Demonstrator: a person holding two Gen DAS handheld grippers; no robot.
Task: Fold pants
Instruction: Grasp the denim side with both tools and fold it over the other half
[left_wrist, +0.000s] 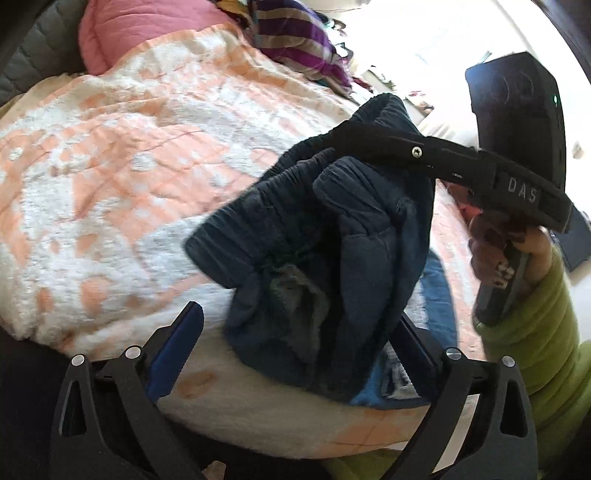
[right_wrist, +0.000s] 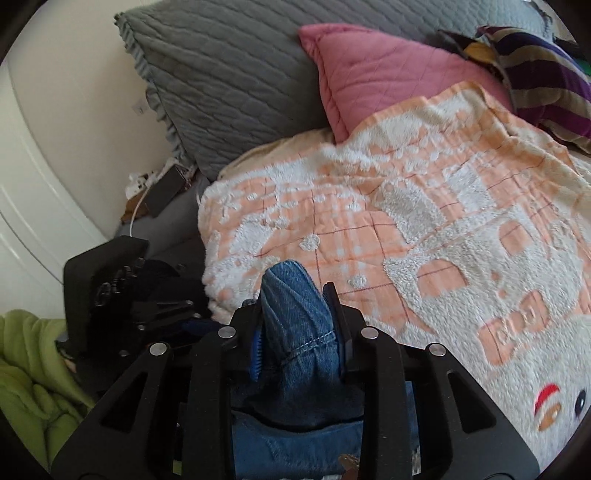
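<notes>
Right gripper (right_wrist: 297, 325) clamped on a bunched fold of the pants (right_wrist: 291, 314), denim pinched between both fingers, lifted over the bed blanket (right_wrist: 424, 206). Left gripper (left_wrist: 295, 339) fingers spread wide; pants (left_wrist: 332, 236) hang between them, touching the right-side finger.

Both wrist views look closely, perhaps downward, across the shared blanket (left_wrist: 129, 155) (right_wrist: 424, 221).

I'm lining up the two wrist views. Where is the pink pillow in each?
Left wrist: pink pillow at top left, above the orange blanket.
Right wrist: pink pillow at top centre, right of the grey pillow.
Shared landmark: the striped pillow just right of it.
</notes>
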